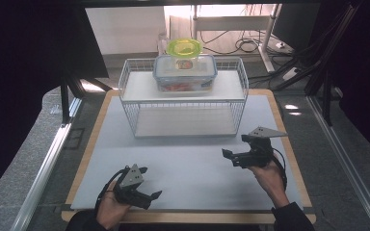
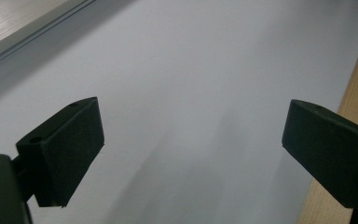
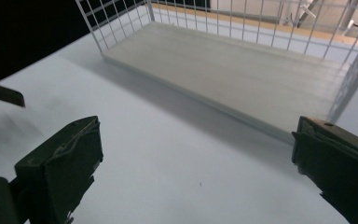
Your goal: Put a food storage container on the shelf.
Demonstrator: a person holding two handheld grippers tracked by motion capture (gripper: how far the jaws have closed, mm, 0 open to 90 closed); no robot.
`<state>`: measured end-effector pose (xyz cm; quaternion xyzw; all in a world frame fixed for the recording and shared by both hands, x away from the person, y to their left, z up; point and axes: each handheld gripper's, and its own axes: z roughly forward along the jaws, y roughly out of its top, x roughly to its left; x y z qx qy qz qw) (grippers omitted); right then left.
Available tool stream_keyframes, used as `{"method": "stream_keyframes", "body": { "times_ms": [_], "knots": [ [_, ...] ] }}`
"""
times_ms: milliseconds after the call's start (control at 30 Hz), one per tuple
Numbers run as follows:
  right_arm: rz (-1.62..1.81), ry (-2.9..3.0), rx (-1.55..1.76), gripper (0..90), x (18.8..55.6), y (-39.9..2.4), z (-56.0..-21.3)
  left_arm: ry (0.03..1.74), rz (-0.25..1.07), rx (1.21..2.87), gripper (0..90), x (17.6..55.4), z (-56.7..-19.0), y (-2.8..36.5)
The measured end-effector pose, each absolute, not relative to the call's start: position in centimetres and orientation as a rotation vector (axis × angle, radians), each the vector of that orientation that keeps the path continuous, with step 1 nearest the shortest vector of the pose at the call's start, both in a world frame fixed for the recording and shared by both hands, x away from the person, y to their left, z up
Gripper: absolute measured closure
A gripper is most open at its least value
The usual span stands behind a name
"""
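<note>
High view: both hand-held grippers, left (image 1: 147, 183) and right (image 1: 233, 145), gape empty above the mat (image 1: 188, 159).

No legible text, brand, number or sign anywhere. Coloured label on the clear lidded container (image 1: 185, 72) atop the wire rack (image 1: 183, 98): too small and blurred to read. Yellow-green lid (image 1: 184, 47) above it: unmarked as far as can be told. White surface (image 1: 183, 159): blank. Black tongs, left (image 2: 191, 154) and right (image 3: 196, 172): no markings.
</note>
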<state>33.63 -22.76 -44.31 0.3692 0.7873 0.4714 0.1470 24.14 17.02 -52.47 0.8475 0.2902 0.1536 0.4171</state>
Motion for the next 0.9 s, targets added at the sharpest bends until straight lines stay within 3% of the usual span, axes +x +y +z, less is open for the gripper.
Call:
{"method": "stream_keyframes", "body": {
  "times_ms": [433,900],
  "knots": [
    [1.261,2.291,1.061,1.2,30.9,-23.7,-47.8,0.722,0.386,2.134,5.1,24.1,-52.5,16.9],
    [1.054,2.402,1.074,1.5,30.4,-23.5,-50.7,0.714,0.380,2.159,4.7,24.2,-52.7,16.6]
  ]
}}
